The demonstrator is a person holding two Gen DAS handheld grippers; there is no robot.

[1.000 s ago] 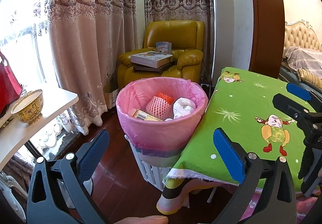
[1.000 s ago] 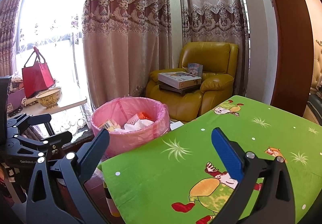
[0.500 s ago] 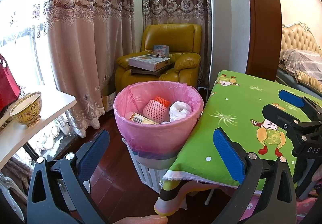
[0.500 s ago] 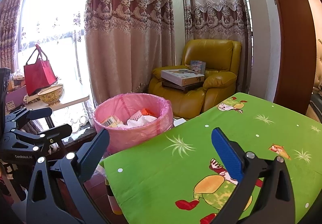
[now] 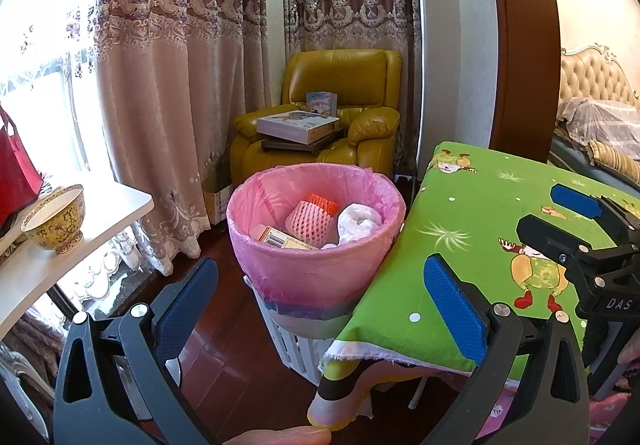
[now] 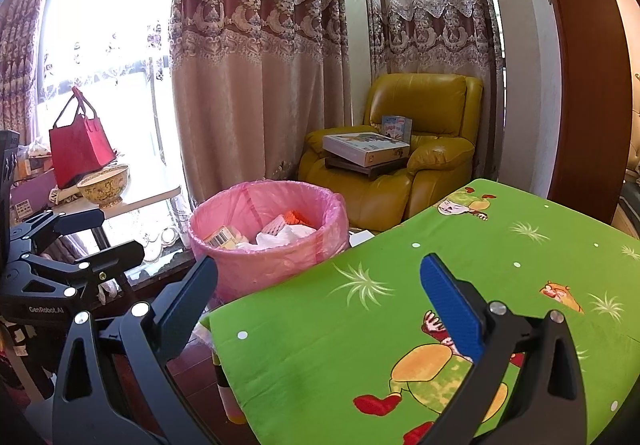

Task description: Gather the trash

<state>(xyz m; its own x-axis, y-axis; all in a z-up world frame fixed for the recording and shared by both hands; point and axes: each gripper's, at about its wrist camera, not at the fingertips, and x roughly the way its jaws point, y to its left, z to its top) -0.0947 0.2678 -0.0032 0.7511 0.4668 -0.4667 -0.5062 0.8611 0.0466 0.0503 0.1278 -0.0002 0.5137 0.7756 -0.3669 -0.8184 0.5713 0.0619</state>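
— Both grippers, left (image 5: 320, 293) and right (image 6: 316, 285), hang spread wide, holding nothing.
— And the trash?
— In the pink-lined bin (image 5: 316, 269) just beside the green-clothed table (image 6: 460, 285): a barcoded carton (image 5: 280, 239) lying slanted, pink foam netting (image 5: 308, 219), crumpled white paper (image 5: 358, 221).

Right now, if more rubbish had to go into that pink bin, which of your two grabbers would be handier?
Probably the left gripper: it is open, empty and faces the pink-lined bin directly. The right gripper, also open and empty, hangs over the green tablecloth, with the bin off to its left.
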